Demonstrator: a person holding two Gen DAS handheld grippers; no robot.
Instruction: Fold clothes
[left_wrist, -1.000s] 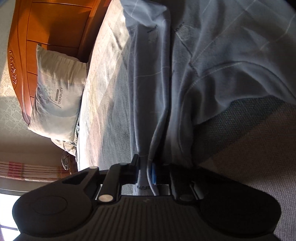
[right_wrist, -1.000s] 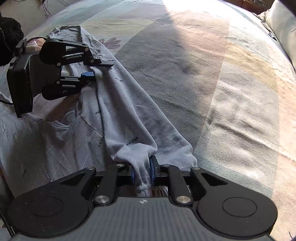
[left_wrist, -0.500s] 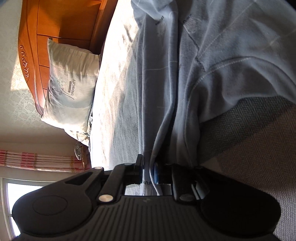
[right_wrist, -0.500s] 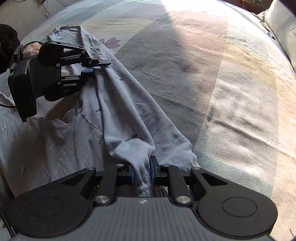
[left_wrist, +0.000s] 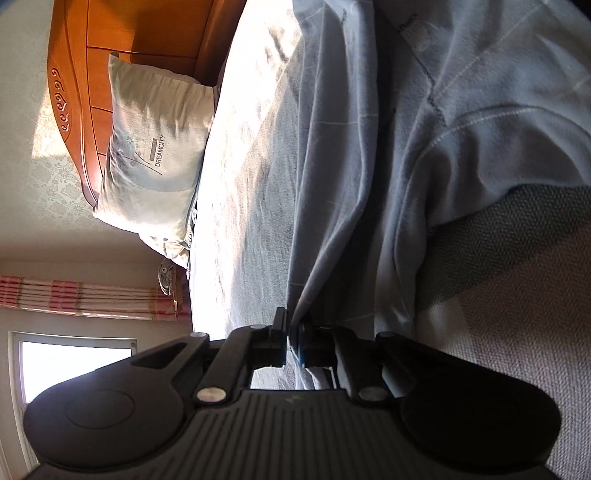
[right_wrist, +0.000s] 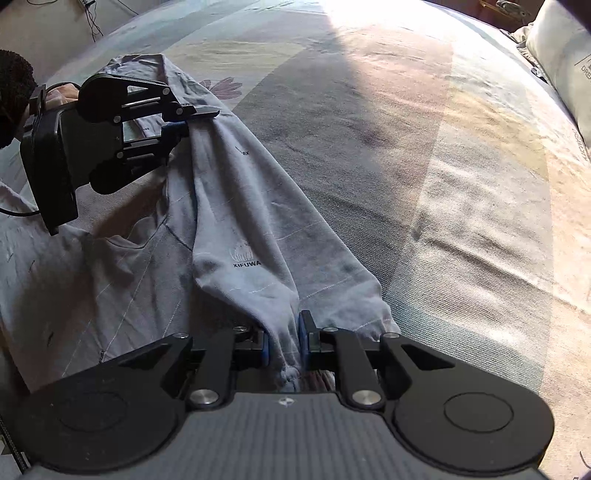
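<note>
A grey-blue long-sleeved garment (right_wrist: 236, 221) with thin white lines and small "XIFUWA" prints lies on the bed. A folded strip of it is stretched between my two grippers. My right gripper (right_wrist: 283, 341) is shut on a bunched end of the garment at the near edge. My left gripper (right_wrist: 188, 118) is shut on the far end of the same fold, at the upper left of the right wrist view. In the left wrist view the left gripper (left_wrist: 293, 341) pinches a thin edge of the garment (left_wrist: 369, 166), which runs away up the frame.
The bed cover (right_wrist: 424, 166) has broad pale and grey bands, sunlit at the far side. A pale "DREAMCITY" pillow (left_wrist: 155, 155) leans on the orange wooden headboard (left_wrist: 122, 33). A window (left_wrist: 74, 362) and striped curtain (left_wrist: 81, 295) are beyond.
Both grippers have kept their hold. The left gripper has moved across the bed with its end, pulling the folded strip straighter and flatter.
</note>
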